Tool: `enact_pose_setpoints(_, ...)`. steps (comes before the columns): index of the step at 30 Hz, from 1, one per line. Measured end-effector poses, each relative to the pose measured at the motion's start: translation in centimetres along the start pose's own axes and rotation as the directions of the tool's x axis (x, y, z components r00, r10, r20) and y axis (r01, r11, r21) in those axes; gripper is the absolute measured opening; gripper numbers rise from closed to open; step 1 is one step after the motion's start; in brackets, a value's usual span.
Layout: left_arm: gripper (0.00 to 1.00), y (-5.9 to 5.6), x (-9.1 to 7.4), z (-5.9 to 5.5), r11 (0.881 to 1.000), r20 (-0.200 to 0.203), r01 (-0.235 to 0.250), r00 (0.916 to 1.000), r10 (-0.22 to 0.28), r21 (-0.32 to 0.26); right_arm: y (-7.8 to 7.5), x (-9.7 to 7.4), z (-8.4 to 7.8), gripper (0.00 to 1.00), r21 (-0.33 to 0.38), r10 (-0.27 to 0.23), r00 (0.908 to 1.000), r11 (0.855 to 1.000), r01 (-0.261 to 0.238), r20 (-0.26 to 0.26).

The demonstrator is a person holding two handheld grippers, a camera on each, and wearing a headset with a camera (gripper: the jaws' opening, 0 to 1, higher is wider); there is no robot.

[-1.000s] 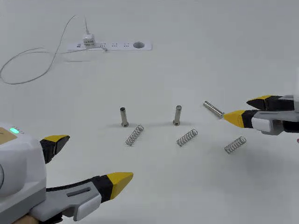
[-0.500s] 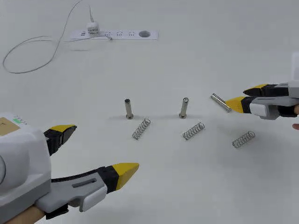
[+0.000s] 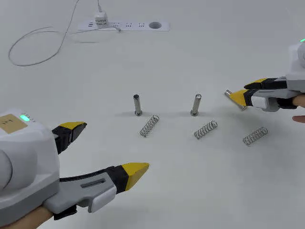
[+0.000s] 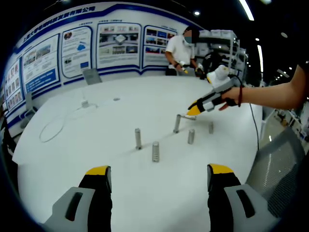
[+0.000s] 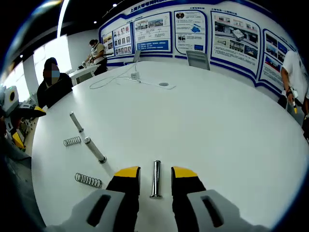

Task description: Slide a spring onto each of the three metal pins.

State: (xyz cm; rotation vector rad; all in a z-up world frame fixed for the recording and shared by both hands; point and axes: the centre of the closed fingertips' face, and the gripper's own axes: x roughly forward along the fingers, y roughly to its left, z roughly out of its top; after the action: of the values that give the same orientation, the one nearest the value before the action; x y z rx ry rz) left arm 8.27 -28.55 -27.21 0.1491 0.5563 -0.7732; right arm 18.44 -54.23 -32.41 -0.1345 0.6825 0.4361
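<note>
Jaws of the left tongs (image 3: 107, 148) are gaping wide at lower left; beyond, three springs (image 3: 206, 130) are lying beside two standing pins (image 3: 137, 105). At far right, the right tongs (image 3: 244, 90) are narrowly straddling the third pin (image 5: 155, 179) with slim gaps showing, so an off-centre squeeze is probably risking it slipping away.

Left hand-held gripper (image 3: 114, 146) wide, right (image 3: 239, 91) narrow

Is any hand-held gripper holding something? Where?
Nothing is held. The right hand-held gripper has open jaws beside the lying metal pin, not touching; the left hand-held gripper is open.
</note>
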Motion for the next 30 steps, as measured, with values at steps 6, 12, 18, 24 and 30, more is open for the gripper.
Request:
enact_pose_setpoints(6, 0.83, 0.1, 0.1, -0.2, 1.000, -0.007, 0.000, 1.0000, 0.000, -0.003, -0.1, 1.1, -0.2, 0.23, 0.010, 0.003, 0.9999, 1.000, -0.003, -0.015)
enact_pose_setpoints(12, 0.82, 0.1, 0.2, -0.2, 1.000, -0.010, 0.003, 1.0000, -0.003, -0.005, 0.0, 1.9, -0.4, 0.20, 0.024, 0.013, 0.9997, 1.000, -0.012, -0.021)
enact_pose_setpoints(18, 0.81, -0.1, 0.3, -0.3, 1.000, -0.014, 0.009, 0.9999, -0.009, -0.006, 0.0, 2.4, -0.4, 0.15, 0.008, 0.015, 0.9995, 1.000, -0.015, -0.028)
enact_pose_setpoints(24, 0.80, 0.1, 0.2, -0.3, 1.000, -0.014, 0.007, 0.9999, -0.008, -0.007, 0.0, 2.5, -0.6, 0.10, 0.014, 0.011, 0.9991, 1.000, -0.010, -0.041)
enact_pose_setpoints(30, 0.80, 0.1, 0.1, -0.3, 1.000, -0.013, 0.005, 0.9999, -0.005, -0.008, -0.1, 2.7, -0.7, 0.10, 0.025, -0.002, 0.9987, 1.000, 0.003, -0.052)
